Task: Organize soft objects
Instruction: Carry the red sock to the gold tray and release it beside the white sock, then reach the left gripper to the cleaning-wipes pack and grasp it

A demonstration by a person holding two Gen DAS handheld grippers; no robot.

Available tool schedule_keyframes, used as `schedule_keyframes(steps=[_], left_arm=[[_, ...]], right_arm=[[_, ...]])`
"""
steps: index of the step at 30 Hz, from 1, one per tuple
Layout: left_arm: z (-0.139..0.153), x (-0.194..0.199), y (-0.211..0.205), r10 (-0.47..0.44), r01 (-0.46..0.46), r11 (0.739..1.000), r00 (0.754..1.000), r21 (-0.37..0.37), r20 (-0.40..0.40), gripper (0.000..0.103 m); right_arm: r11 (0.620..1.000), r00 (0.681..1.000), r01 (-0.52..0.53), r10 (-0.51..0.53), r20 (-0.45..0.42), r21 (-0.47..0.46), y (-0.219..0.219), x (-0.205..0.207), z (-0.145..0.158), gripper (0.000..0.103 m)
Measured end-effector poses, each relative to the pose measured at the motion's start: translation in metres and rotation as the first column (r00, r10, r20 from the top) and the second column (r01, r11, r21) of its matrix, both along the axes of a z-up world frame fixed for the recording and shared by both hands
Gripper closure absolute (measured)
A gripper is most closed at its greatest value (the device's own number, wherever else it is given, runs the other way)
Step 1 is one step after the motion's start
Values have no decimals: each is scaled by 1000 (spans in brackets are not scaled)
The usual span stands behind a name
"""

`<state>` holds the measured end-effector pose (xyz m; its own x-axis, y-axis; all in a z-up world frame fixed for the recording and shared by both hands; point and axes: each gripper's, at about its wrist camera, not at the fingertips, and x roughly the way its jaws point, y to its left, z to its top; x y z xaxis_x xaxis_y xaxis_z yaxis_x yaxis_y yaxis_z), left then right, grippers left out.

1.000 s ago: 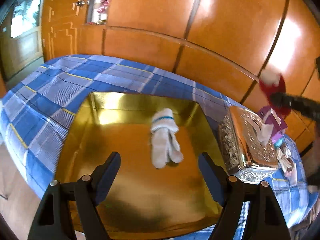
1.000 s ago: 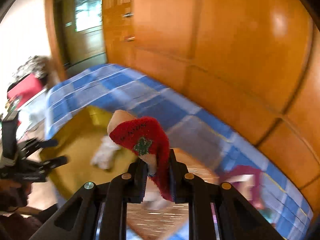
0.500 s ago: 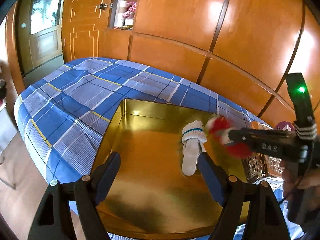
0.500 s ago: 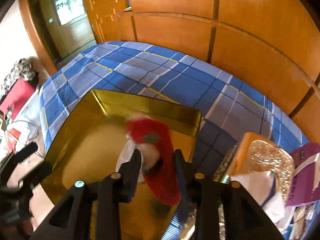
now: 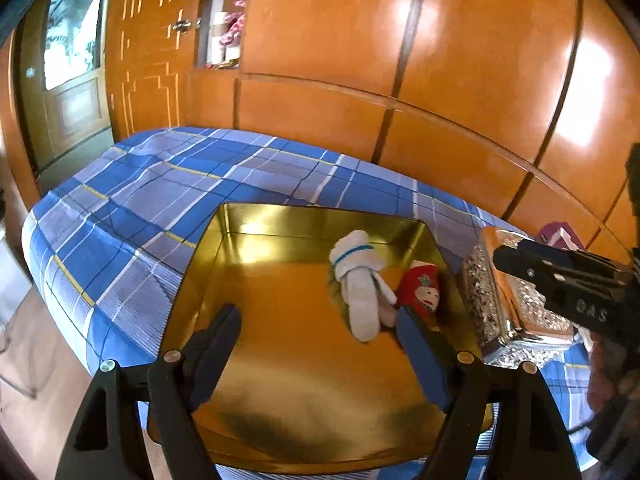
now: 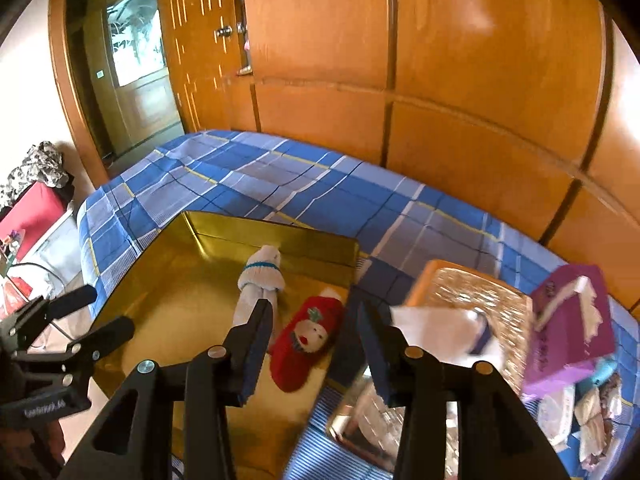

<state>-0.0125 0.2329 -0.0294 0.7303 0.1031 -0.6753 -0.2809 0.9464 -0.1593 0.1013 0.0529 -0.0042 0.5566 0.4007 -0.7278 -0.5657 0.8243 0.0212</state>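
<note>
red face-printed sock (image 6: 305,340), white blue-banded sock (image 6: 260,276)

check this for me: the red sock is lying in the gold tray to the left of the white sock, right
Not quite. In the right wrist view the red sock does lie in the gold tray, but to the right of the white sock, not the left.

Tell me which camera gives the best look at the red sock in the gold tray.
The right wrist view. There the red sock lies whole and close between the open right gripper fingers, its face pattern clear. In the left wrist view the red sock is smaller, and the left gripper finger covers its near end.
</note>
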Motion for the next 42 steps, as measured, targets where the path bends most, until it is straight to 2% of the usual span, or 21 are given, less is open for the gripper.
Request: schedule_keyframes(steps=[10, 14, 22, 25, 29, 32, 35, 38, 39, 42], left_arm=[[3, -2, -35, -83, 83, 996, 997, 32, -5, 23], [2, -3, -48, -126, 126, 991, 992, 32, -11, 23], [4, -4, -78, -229, 230, 972, 973, 47, -17, 23], [6, -4, -87, -262, 262, 963, 965, 55, -19, 23], [10, -3, -103, -314, 315, 947, 949, 63, -20, 23], [14, -3, -121, -386, 387, 919, 922, 72, -19, 23], [19, 0, -145, -484, 484, 873, 875, 66, -18, 23], [26, 2, -175, -582, 581, 810, 813, 74, -14, 23], [29, 4, -190, -623, 622, 779, 782, 72, -16, 23], [33, 10, -224, -695, 695, 717, 719, 59, -24, 23]], right_arm=[[998, 994, 61, -63, 93, 25, -55, -41, 8, 58], [995, 989, 99, -102, 108, 29, -79, -52, 7, 52], [974, 972, 222, -225, 74, 41, -138, -66, -5, 52], [960, 959, 280, -281, 41, 26, -165, -70, -18, 51], [926, 926, 377, -378, -21, -17, -204, -73, -43, 51], [891, 889, 449, -452, -74, -63, -234, -78, -64, 51], [857, 852, 502, -513, -100, -120, -259, -84, -80, 51], [821, 812, 550, -568, -134, -151, -286, -96, -95, 51], [808, 797, 566, -587, -141, -162, -295, -100, -100, 51], [782, 766, 600, -622, -163, -167, -313, -110, -107, 51]])
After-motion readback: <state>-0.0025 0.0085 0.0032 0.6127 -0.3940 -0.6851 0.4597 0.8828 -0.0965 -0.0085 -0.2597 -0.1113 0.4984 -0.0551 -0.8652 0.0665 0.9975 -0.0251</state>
